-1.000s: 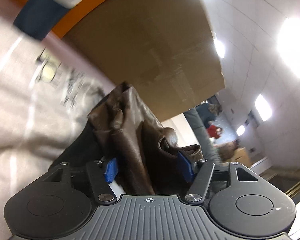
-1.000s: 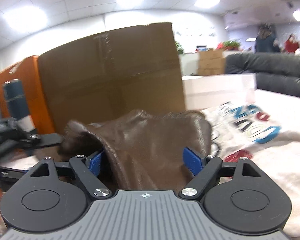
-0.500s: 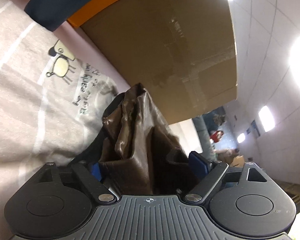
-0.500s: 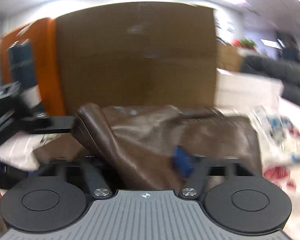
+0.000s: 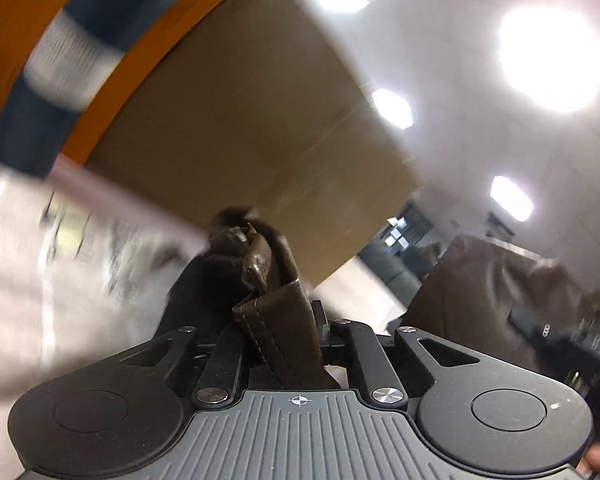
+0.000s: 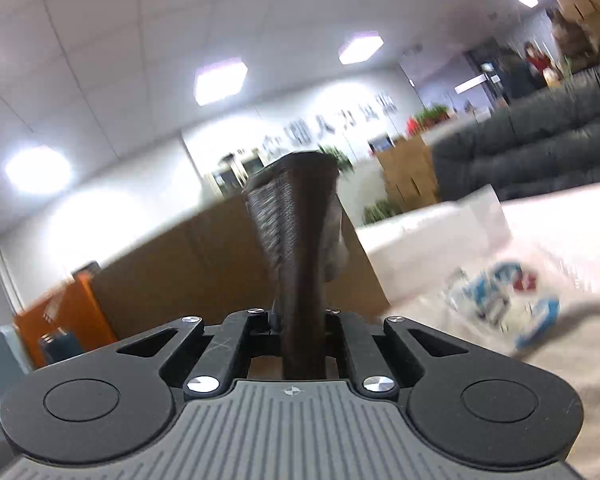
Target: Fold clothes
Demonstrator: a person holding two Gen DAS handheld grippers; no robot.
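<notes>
Two claws hold one brown leather jacket [image 5: 276, 312] up off the surface, each clamped on a different part of it. The left claw [image 5: 278, 330] is closed on a stitched edge, with folds bunched just above its fingers, and the right claw [image 6: 302, 320] is closed on a narrow strip that ends in a ribbed knit band, probably a cuff or hem. In the left wrist view a further mass of the same brown leather hangs off to the right, beside a dark device that I take for the other claw's body. Both views are blurred by motion, so finer detail is hard to read. The main risk, as I judge it, is slippage: leather is smooth and heavy, and a narrow pinch on a seam or cuff could pull free if the two claws spread too fast or swing the jacket. A second risk is that the grips sit on unmatched points, say a cuff and a front edge, which would leave the fold crooked once the jacket is laid down. It could also drag across or land on the printed cloths below and rumple them. Counted: one jacket; two printed light cloths, one with dark lettering [image 5: 100, 256] near the left claw and one with blue and red print [image 6: 500, 300] near the right; one large cardboard box [image 5: 236, 136] behind; one orange cabinet [image 6: 68, 312]; one dark sofa [image 6: 532, 140].
</notes>
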